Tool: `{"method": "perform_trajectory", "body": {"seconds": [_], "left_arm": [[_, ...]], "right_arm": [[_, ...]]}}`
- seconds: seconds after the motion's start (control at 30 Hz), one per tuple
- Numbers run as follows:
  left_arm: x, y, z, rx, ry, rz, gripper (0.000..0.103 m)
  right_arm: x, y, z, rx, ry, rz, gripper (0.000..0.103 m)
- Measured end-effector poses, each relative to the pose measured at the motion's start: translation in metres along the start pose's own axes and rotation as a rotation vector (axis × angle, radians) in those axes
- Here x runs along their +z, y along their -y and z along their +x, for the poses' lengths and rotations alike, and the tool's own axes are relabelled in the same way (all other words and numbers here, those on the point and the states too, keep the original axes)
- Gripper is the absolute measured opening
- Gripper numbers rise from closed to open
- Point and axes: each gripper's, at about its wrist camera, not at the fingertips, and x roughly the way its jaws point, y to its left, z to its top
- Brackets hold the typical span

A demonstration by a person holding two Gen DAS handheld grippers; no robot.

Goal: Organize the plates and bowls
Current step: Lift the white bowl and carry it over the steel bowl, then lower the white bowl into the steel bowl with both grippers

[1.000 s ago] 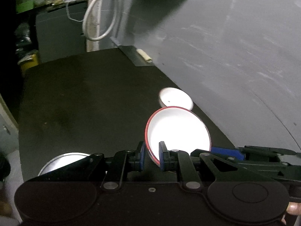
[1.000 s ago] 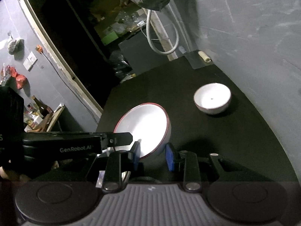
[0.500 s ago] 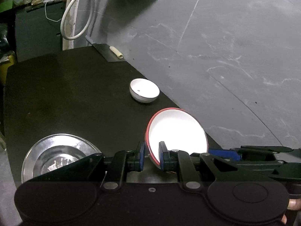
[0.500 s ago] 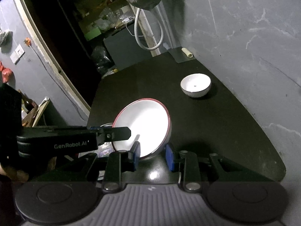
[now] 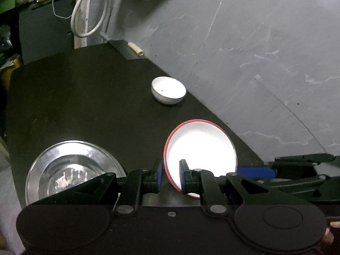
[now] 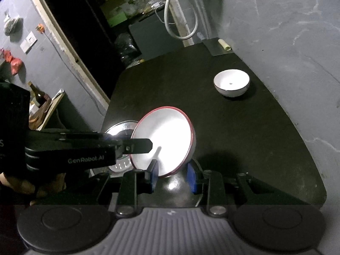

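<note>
Between both tongs (image 5: 171, 177), red-rimmed bowl (image 5: 201, 148) sits empty.

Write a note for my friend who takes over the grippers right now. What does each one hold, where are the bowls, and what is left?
Left hand-held gripper: shut on the rim of the red-rimmed bowl, which is tilted and held above the black table.
Right hand-held gripper: its blue pads straddle the same bowl's lower rim; I cannot tell whether they press on it.
Steel bowl: on the table, near the left edge, partly behind the gripper.
Small white bowl: upright, alone, farther back by the wall.
Done: red-rimmed bowl picked up.
Left: nothing is stacked yet. Probably set this bowl down with the others; keep it steady.
</note>
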Motion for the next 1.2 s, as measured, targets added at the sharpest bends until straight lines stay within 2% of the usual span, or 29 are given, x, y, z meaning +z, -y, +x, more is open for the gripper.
{"method": "perform_trajectory", "body": {"seconds": [0.4,0.57,0.83,1.2], "left_arm": [[-0.016,0.008,0.002,0.035,-0.040,0.001,0.017],[-0.025,0.006,0.007,0.047,-0.074,-0.031,0.017],[-0.026,0.007,0.010,0.073,-0.087,-0.040,0.019],[-0.031,0.003,0.014,0.070,-0.147,-0.057,0.020]], "right_arm": [[-0.003,0.003,0.004,0.026,-0.061,-0.074,0.033],[-0.006,0.001,0.010,0.040,-0.090,-0.108,0.033],[-0.002,0.004,0.017,0.057,-0.115,-0.129,0.033],[-0.004,0.003,0.025,0.092,-0.175,-0.163,0.033]]}}
